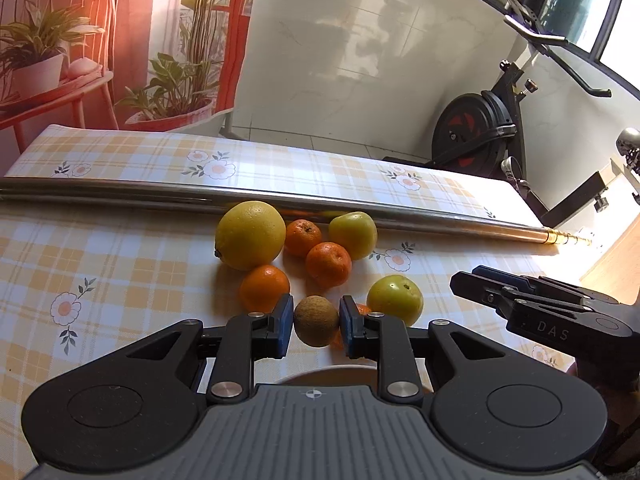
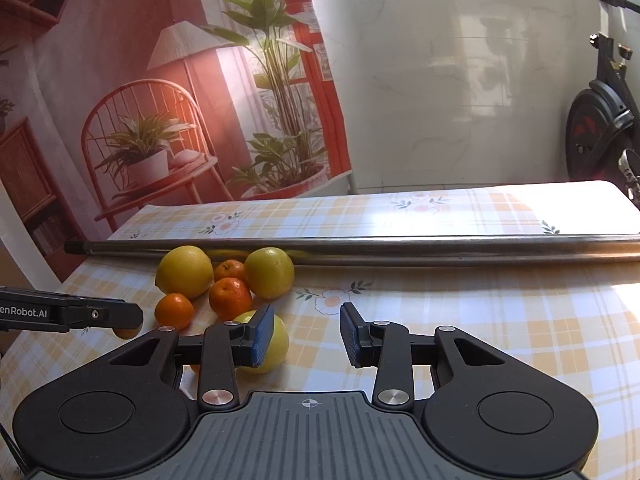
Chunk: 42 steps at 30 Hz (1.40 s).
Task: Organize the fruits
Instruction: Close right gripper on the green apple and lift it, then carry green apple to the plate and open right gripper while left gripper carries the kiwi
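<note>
Gripping small round brown fruit point(image 1: 316, 321) between blue pads, left gripper point(image 1: 316, 326) holds it above checked yellow tablecloth point(image 1: 120, 264). Right gripper point(image 2: 307, 334) wide apart, empty, yellow-green fruit point(image 2: 276, 344) behind its left finger. Farther: three small orange mandarins point(image 1: 328, 264), large yellow citrus point(image 1: 250, 235), second yellow-green fruit point(image 1: 354, 235). Farthest: long steel pole point(image 1: 120, 192) across table.

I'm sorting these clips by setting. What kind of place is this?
Probably a room in a home, partly dressed as a set: a table under a checked floral tablecloth with loose fruit, an exercise bike by the tiled wall, and a printed backdrop of a chair, lamp and plants.
</note>
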Available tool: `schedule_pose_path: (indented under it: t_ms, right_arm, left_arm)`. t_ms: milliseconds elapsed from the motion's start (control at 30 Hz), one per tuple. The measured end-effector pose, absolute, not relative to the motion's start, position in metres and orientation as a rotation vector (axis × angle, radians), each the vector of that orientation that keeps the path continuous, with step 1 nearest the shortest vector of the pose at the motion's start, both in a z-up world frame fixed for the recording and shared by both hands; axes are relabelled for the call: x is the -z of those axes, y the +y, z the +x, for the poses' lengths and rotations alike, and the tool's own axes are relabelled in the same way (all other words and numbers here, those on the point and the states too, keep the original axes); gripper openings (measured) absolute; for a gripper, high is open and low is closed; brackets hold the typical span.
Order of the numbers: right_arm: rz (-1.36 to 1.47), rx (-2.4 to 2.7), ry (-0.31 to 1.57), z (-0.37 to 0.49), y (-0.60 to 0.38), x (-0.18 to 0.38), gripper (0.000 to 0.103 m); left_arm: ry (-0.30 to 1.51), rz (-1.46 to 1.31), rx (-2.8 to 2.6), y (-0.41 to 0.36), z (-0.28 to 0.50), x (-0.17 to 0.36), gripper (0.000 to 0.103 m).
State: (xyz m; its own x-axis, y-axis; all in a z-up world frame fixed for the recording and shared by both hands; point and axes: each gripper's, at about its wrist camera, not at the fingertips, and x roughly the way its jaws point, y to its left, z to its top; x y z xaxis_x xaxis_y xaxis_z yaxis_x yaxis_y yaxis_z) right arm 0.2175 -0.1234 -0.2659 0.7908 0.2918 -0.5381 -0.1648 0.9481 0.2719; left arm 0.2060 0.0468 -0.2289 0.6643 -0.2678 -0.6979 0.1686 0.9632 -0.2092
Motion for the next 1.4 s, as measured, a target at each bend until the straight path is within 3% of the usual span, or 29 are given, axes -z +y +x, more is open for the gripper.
schedule_pose_path:
  t_ms: [333, 967, 1400]
  right_arm:
    - [0.110, -0.340, 0.683, 0.233, -0.092, 0.272, 0.035]
    - [0.112, -0.393, 0.773, 0.254, -0.071, 0.279, 0.044]
    - [0.147, -0.355, 0.779, 0.249, -0.072, 0.280, 0.043]
  left_arm:
    - [0.782, -0.134, 0.213, 0.076, 0.153, 0.220, 0.026]
    - [0.765, -0.137, 0.232, 0.082, 0.137, 0.233, 0.026]
    - [0.767, -0.170, 0.245, 0.086, 0.130, 0.234, 0.026]
